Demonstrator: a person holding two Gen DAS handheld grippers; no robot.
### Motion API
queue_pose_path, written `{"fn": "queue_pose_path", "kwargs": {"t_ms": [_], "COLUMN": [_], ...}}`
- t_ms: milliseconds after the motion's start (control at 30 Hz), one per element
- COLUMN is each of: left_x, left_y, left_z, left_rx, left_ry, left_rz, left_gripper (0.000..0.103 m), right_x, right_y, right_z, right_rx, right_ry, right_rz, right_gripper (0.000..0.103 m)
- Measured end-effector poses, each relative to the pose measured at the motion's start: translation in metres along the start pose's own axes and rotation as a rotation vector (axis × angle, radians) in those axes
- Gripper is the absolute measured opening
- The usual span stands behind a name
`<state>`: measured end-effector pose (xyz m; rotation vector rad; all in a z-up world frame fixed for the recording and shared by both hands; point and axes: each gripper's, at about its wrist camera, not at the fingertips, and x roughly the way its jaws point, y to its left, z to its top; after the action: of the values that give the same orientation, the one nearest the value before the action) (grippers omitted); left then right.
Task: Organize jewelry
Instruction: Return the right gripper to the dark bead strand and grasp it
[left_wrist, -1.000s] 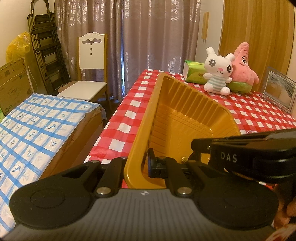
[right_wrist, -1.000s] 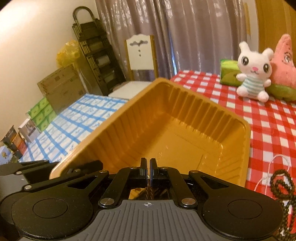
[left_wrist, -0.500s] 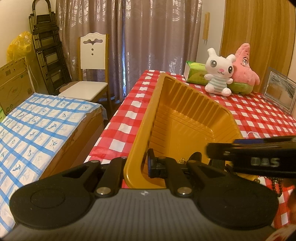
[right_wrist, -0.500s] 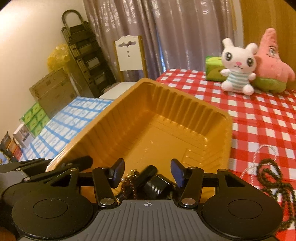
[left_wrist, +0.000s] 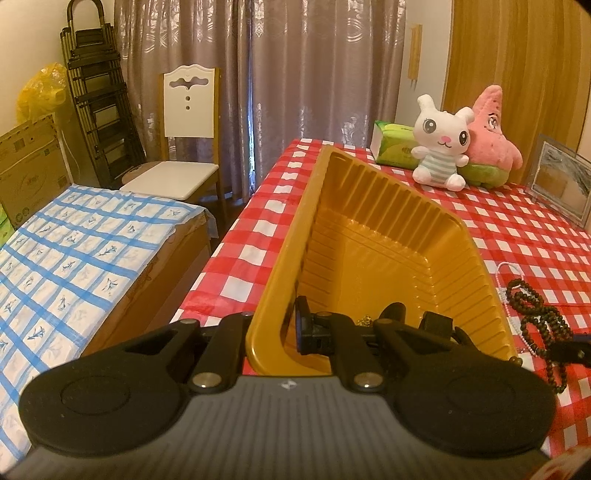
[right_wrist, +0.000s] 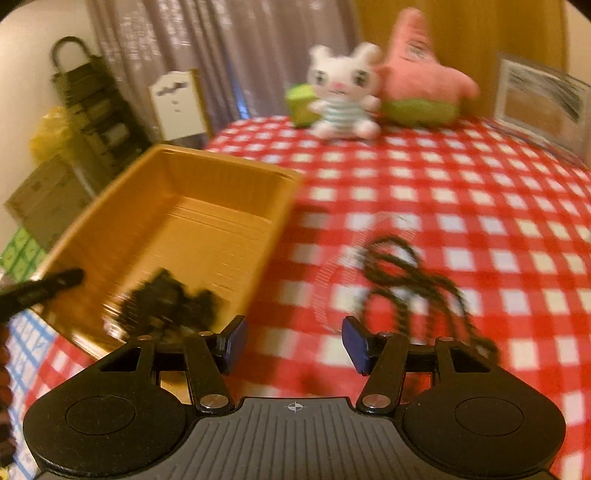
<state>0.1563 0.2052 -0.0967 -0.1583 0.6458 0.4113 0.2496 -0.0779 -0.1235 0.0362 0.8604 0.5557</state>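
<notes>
Jaws of the left gripper (left_wrist: 275, 334) are clenched on the near rim of the yellow tray (left_wrist: 373, 236), one finger outside the wall and one inside; jaws of the right gripper (right_wrist: 293, 345) stand released with nothing between them, having opened within the last second. Surface: a counter (right_wrist: 461, 192) under a red-and-white checked cloth. At its far edge sit a white rabbit plush (left_wrist: 441, 146), a pink starfish plush (left_wrist: 489, 136), a green tissue pack (left_wrist: 393, 147) and a framed picture (left_wrist: 561, 182). Room: grey curtains (left_wrist: 258, 74) at the back, a white-backed chair (left_wrist: 184, 147), a dark folded ladder (left_wrist: 96, 99), a cardboard box (left_wrist: 29, 170) and a bed (left_wrist: 66, 258) with a blue-checked cover to the left of the counter. Inside the tray, at its near end, lies a dark heap of jewelry (right_wrist: 170, 302), blurred in the right wrist view; it lies left of and beyond the right jaws, apart from them. A dark bead necklace (right_wrist: 406, 273) lies looped on the cloth to the right of the tray, ahead of the right jaws and slightly to their right, untouched. A thin white bead strand (left_wrist: 502, 291) lies just beside it, between it and the tray wall.
</notes>
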Motion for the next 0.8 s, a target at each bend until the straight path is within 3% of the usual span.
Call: {"fn": "queue_pose_path", "kwargs": {"t_ms": [233, 500, 533, 600, 800], "left_x": [0.001, 0.003, 0.004, 0.004, 0.005], "left_y": [-0.003, -0.011, -0.012, -0.011, -0.013], "left_z": [-0.001, 0.001, 0.002, 0.002, 0.002], "left_rx": [0.002, -0.004, -0.007, -0.013, -0.025], "left_ry": [0.0, -0.013, -0.012, -0.01, -0.006], "left_rz": [0.02, 0.059, 0.063, 0.07, 0.095], "left_gripper": [0.009, 0.011, 0.011, 0.011, 0.013], "right_x": [-0.009, 0.002, 0.005, 0.013, 0.039], "right_y": [-0.045, -0.065, -0.065, -0.067, -0.076], "right_z": [-0.01, 0.014, 0.017, 0.024, 0.039], "right_rx": [0.042, 0.027, 0.02, 0.008, 0.013], "right_ry": [0.016, -0.031, -0.033, -0.03, -0.016], "right_rz": [-0.083, -0.089, -0.087, -0.076, -0.053], "right_gripper": [0.057, 0.056, 0.055, 0.04, 0.03]}}
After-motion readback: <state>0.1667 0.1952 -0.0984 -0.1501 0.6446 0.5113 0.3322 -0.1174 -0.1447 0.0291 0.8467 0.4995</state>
